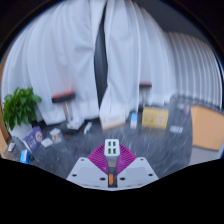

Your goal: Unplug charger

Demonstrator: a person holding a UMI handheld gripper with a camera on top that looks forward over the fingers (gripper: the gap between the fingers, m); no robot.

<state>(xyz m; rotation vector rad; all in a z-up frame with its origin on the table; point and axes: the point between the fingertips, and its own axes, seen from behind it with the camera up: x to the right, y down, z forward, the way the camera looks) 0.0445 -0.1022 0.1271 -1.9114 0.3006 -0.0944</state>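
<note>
A small white charger [112,146] with dark slots on its face sits between my two fingers. My gripper [112,153] is shut on it, and both magenta pads [98,156] press its sides. The charger is held up above a dark grey tabletop [80,150], clear of any socket that I can see. No cable or power strip shows near it.
A green potted plant [18,106] stands at the far left. Small boxes and packets [35,138] lie on the left of the table. A yellow box [155,118] and a tan box [207,127] stand at the right. White curtains [70,55] hang behind.
</note>
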